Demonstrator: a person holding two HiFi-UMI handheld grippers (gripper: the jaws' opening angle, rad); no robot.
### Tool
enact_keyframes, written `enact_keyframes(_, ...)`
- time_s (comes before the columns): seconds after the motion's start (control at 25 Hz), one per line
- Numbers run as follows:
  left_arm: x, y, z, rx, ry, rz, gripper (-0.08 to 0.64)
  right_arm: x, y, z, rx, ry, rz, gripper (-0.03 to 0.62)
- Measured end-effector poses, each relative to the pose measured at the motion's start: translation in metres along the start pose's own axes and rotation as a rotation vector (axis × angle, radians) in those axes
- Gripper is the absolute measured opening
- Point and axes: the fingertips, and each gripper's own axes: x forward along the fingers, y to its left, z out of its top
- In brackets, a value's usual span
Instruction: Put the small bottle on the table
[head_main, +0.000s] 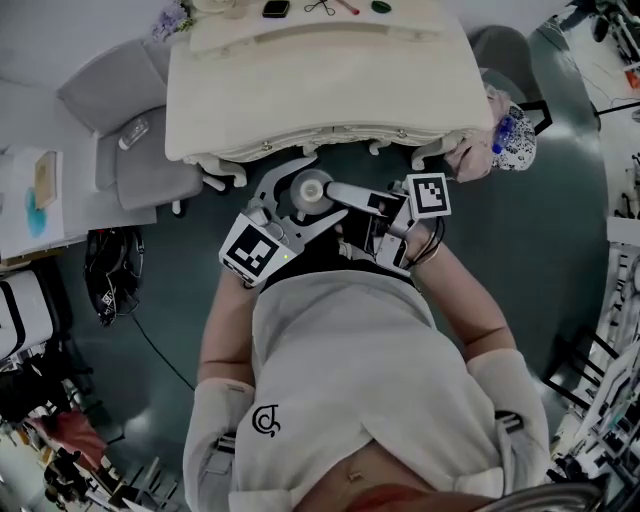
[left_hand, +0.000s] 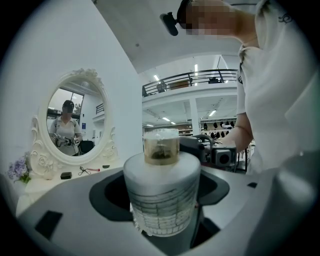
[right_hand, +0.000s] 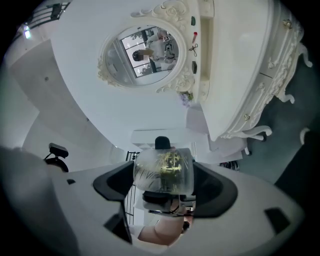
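The small bottle (head_main: 312, 190) is frosted white with a clear cap (left_hand: 161, 146) that has gold inside. It hangs in front of the person's body, just off the front edge of the white dressing table (head_main: 300, 90). My left gripper (head_main: 298, 198) is shut on the bottle's body (left_hand: 161, 192), its dark pads against both sides. My right gripper (head_main: 338, 193) reaches in from the right, and in the right gripper view the cap (right_hand: 165, 170) fills the gap between its pads. The right gripper (left_hand: 220, 156) shows behind the bottle in the left gripper view.
On the far part of the tabletop lie a black case (head_main: 275, 8), scissors (head_main: 320, 6) and a green item (head_main: 381, 6). An oval mirror (left_hand: 72, 117) stands at the back. A grey chair (head_main: 130, 130) is at the left and a stool with patterned cloth (head_main: 500, 135) at the right.
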Motion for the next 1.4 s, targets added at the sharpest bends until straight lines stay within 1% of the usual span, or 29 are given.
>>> enact_keyframes(0.24,0.024,0.059,-0.016,-0.029,0.013,-0.004,0.350,0.018,-0.020,0.059,0.014,-0.020,-0.025,0.365)
enact_keyframes(0.48,0.052,0.140,-0.027,-0.046,0.018,-0.025,0.350,0.047,-0.038,0.139,0.034,-0.033,-0.037,0.367)
enact_keyframes(0.6,0.063,0.175,-0.036,-0.056,0.025,-0.038,0.350,0.061,-0.050,0.173,0.046,-0.046,-0.040,0.367)
enact_keyframes(0.8,0.077,0.226,-0.053,-0.040,0.028,-0.052,0.350,0.082,-0.072,0.220,0.047,-0.055,-0.027,0.367)
enact_keyframes(0.96,0.087,0.253,-0.072,-0.039,0.043,-0.052,0.350,0.091,-0.091,0.246,0.044,-0.050,-0.022,0.367)
enact_keyframes(1.12,0.097,0.273,-0.095,-0.045,0.071,-0.048,0.350,0.094,-0.115,0.267,0.041,-0.047,-0.036,0.370)
enact_keyframes(1.2,0.101,0.280,-0.109,-0.057,0.090,-0.038,0.350,0.093,-0.130,0.274,0.043,-0.052,-0.064,0.370)
enact_keyframes(1.28,0.104,0.285,-0.125,-0.072,0.114,-0.032,0.349,0.089,-0.144,0.281,0.041,-0.062,-0.110,0.370)
enact_keyframes(1.4,0.107,0.289,-0.146,-0.095,0.138,-0.031,0.348,0.085,-0.162,0.290,0.008,-0.061,-0.182,0.368)
